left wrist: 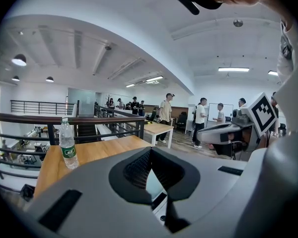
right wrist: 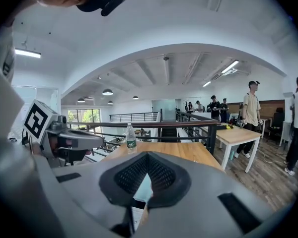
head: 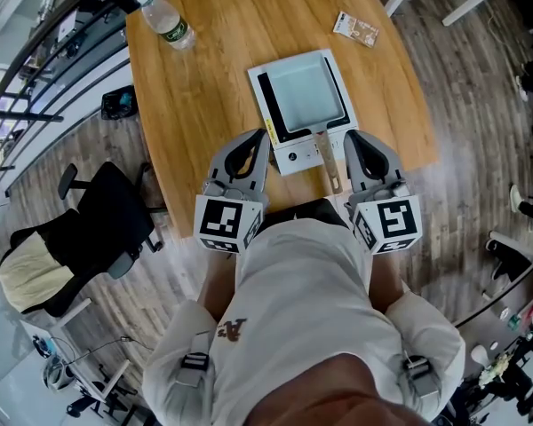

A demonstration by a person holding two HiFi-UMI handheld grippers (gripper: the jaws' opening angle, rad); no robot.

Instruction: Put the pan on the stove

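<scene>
Head view: both hands are drawn in close to the person's body at the near edge of the counter (head: 204, 78). The left hand-held gripper (head: 261, 140) and the right hand-held gripper (head: 348, 140) point forward side by side, marker cubes toward the camera, touching nothing. Between their tips sits a white stove (head: 289, 156). The square pan (head: 304, 94), pale inside with a dark rim, rests on it, and its handle (head: 330, 165) reaches back toward the person. A water bottle (head: 166, 22) and a small packet (head: 355, 29) sit farther off, well apart from the stove. An office chair (head: 98, 229) stands on the floor at left.

Left gripper view: the jaws are closed and empty. The bottle stands upright on the counter to the left, and people stand far behind.

Right gripper view: the jaws are pressed together with nothing held. The left hand-held gripper hangs alongside, and the bottle is ahead.
</scene>
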